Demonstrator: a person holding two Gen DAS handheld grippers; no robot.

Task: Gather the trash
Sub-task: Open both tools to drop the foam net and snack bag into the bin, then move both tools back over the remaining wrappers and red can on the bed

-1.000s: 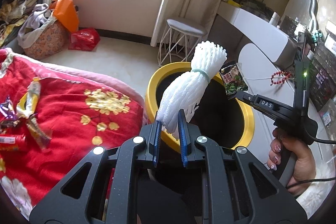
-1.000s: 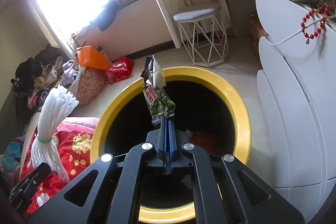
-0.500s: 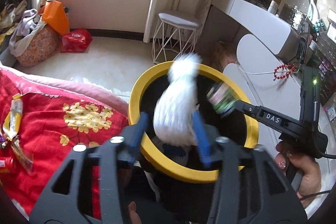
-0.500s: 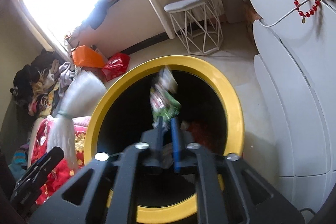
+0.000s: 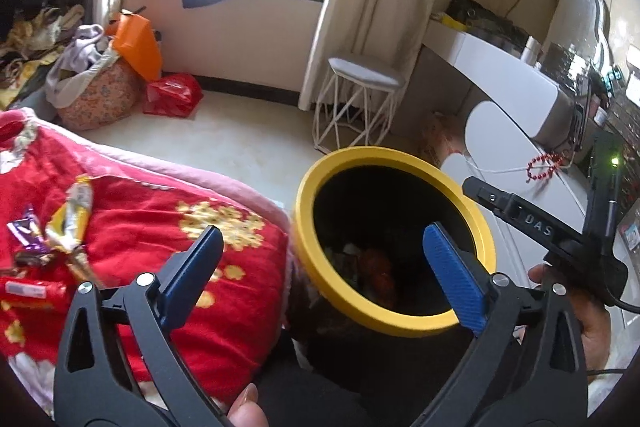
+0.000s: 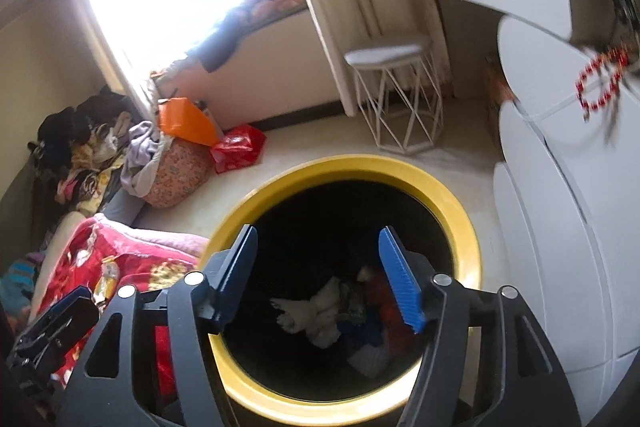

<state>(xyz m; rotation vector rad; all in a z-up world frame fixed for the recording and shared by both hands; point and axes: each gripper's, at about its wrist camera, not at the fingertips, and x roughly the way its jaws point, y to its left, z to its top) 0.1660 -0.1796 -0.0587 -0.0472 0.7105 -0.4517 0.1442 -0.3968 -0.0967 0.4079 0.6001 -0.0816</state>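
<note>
A black bin with a yellow rim (image 5: pixel 308 195) (image 6: pixel 460 203) stands on the floor beside the bed. My left gripper (image 5: pixel 320 247) hangs over its left edge, jaws opening wide, nothing between them. My right gripper (image 6: pixel 318 245) is above the bin's mouth, jaws opening too, empty. At the bottom of the bin lie the white foam net (image 6: pixel 316 311), a snack wrapper (image 6: pixel 352 301) and other trash. Several wrappers (image 5: pixel 68 223) lie on the red blanket (image 5: pixel 168 267). The right gripper's body (image 5: pixel 532 223) shows in the left wrist view, held by a hand (image 5: pixel 592 323).
A white wire stool (image 5: pixel 360 107) stands beyond the bin. White rounded drawers (image 6: pixel 560 227) with a red bead bracelet (image 6: pixel 600 83) are on the right. Bags and clothes (image 5: pixel 120 75) are piled by the window seat.
Both grippers opened. The white foam net fell from the left one and the snack wrapper from the right one into the bin. Both hands rose slightly.
</note>
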